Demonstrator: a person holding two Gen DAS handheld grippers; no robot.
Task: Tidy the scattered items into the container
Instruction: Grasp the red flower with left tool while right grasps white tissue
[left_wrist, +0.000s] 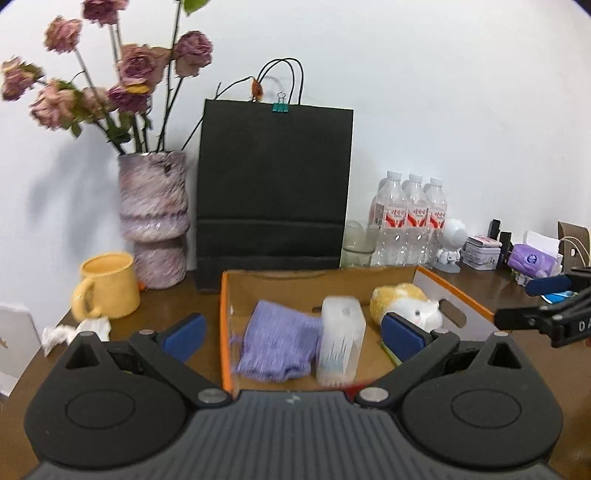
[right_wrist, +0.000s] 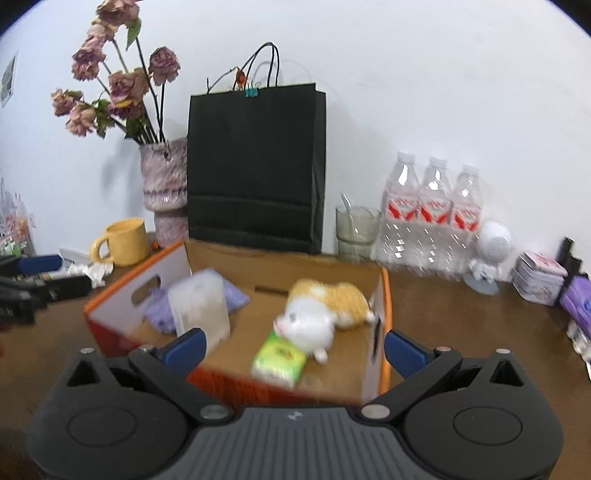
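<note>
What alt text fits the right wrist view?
Open right gripper, holding nothing, faces an orange cardboard box containing a plush toy, green packet, clear plastic container and purple cloth. Black bag stands behind.

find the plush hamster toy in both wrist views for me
Left wrist: the yellow-and-white plush hamster toy lies at the right end of the orange-edged cardboard box.
Right wrist: toy right of centre, inside box.
Shared landmark: black paper bag behind the box.
</note>
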